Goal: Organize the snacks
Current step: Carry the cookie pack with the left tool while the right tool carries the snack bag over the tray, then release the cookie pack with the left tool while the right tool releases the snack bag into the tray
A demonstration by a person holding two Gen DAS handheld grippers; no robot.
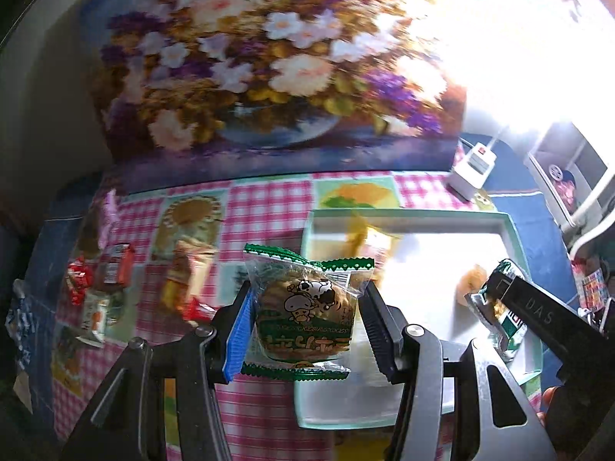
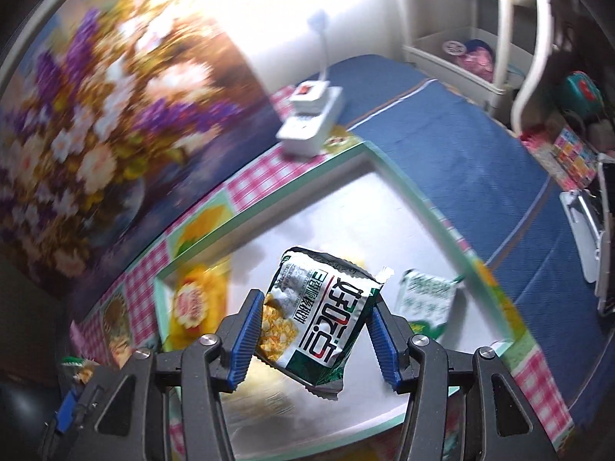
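My left gripper [image 1: 305, 319] is shut on a clear cookie packet [image 1: 307, 307] with green zigzag ends and a cartoon cow, held above the left edge of the white tray [image 1: 423, 217]. My right gripper [image 2: 315, 326] is shut on a silver and green snack bag [image 2: 326, 315], held over the tray [image 2: 269, 199]; it also shows at the right of the left wrist view [image 1: 496, 315]. In the tray lie a yellow packet [image 2: 196, 299] and a white and green packet [image 2: 426, 296]. Several loose snacks [image 1: 107, 280] lie on the checked cloth at the left.
A flower painting [image 1: 269, 69] stands behind the table. A white power strip [image 1: 472, 169] lies at the back right beside the tray. A blue cloth [image 2: 461, 146] covers the table's right part. White shelves [image 2: 480, 38] stand at the far right.
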